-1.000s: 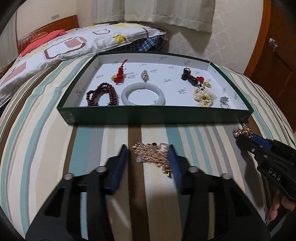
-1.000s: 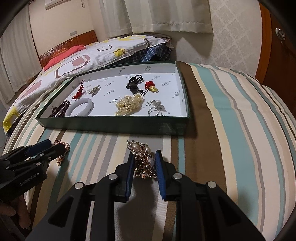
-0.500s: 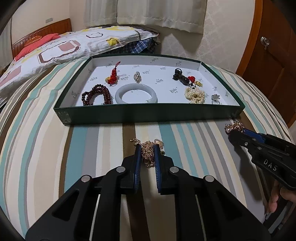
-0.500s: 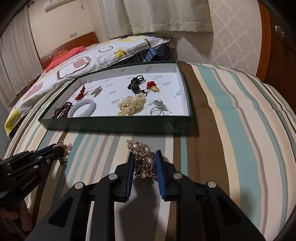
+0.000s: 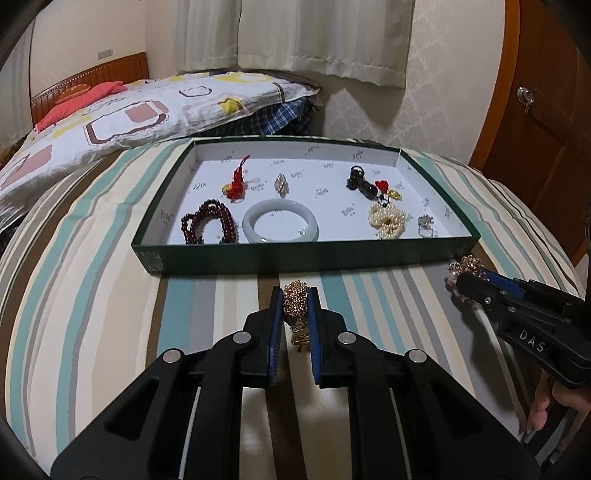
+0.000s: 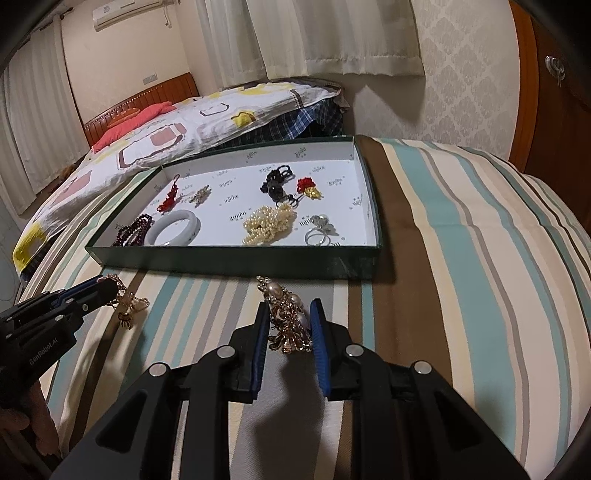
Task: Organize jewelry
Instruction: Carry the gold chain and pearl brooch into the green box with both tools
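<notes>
The left claw [image 5: 295,295] is pinching a bunched gold chain [image 5: 295,300] between its blue pads, jaws drawn narrow around it, and part of the chain is dangling below the pads over the striped bedspread [image 5: 92,295]. To its right, the right claw [image 6: 289,314] is gripping a gold and pearl piece [image 6: 290,319], pads pressing on both sides, with a few pearls sticking out past the fingertips. Both claws are sitting just short of the near wall of the green tray [image 5: 332,254], which is lying flat on the bedspread. A person's fingers [image 5: 543,402] are showing under the right claw's handle at the edge of the left wrist view.

Inside the tray, along the near side, a dark red bead bracelet [image 5: 208,225] is lying at the left, touching a pale jade bangle [image 5: 280,226] just beside it. Further right a cluster of cream pearls [image 5: 388,219] is sitting near a silver ring [image 5: 426,226]. Toward the far side, a red tassel charm [image 5: 236,182] is lying at the left, a small sparkling brooch [image 5: 281,183] beside it, and a black bead piece [image 5: 360,182] with a red and gold charm [image 5: 386,188] at the right.

Beyond the tray, a patterned quilt [image 5: 129,118] is spreading over the bed before a wooden headboard [image 5: 92,81], with curtains [image 5: 295,33] hanging behind.
</notes>
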Demonstrator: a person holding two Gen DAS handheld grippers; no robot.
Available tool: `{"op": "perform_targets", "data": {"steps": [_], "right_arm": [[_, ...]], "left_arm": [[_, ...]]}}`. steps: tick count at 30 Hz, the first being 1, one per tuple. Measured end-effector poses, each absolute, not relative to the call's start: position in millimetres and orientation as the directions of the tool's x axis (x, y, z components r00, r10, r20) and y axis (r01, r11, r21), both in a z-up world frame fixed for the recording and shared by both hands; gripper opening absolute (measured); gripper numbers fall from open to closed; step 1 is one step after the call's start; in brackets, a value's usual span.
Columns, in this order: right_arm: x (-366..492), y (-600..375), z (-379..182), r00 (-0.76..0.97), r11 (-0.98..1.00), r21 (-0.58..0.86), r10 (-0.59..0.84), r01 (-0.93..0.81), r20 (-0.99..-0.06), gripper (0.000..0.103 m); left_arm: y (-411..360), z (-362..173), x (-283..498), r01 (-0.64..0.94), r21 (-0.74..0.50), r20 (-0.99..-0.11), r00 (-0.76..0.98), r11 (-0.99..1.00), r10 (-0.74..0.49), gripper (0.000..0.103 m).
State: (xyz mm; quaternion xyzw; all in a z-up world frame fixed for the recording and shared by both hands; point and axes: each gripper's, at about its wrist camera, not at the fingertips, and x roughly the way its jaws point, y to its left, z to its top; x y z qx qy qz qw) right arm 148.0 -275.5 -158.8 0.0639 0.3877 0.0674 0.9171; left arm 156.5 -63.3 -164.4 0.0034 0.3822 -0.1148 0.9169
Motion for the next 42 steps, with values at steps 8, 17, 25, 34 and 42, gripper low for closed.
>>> {"op": "perform_targets", "data": {"steps": [8, 17, 25, 34, 42], "right_arm": [[146.2, -273.8, -147.4, 0.711, 0.982, 0.171, 0.179, -0.083, -0.680, 0.023], [144.5, -273.0, -125.8, 0.744, 0.979, 0.180, 0.191, -0.097, -0.640, 0.023], [152.3, -275.3, -98.0, 0.788, 0.978, 0.181, 0.195, -0.108, -0.584, 0.023], [172.7, -274.5, -69.6, 0.834, 0.979, 0.158, 0.192, -0.128, -0.517, 0.023], [200.4, -276.2, -52.8, 0.862, 0.982, 0.136, 0.184, -0.134, -0.473, 0.023]], "left_arm": [[-60.1, -150.8, 153.2, 0.208, -0.081, -0.676, 0.707, 0.975, -0.207, 0.013], [-57.7, -126.0, 150.2, 0.207, -0.083, -0.629, 0.748, 0.975, -0.212, 0.013], [-56.8, -98.1, 154.3, 0.212, -0.088, -0.574, 0.788, 0.973, -0.223, 0.013], [-59.1, -66.1, 173.4, 0.217, -0.086, -0.503, 0.833, 0.973, -0.230, 0.013], [-66.0, -49.3, 203.9, 0.223, -0.090, -0.464, 0.853, 0.971, -0.239, 0.013]]}}
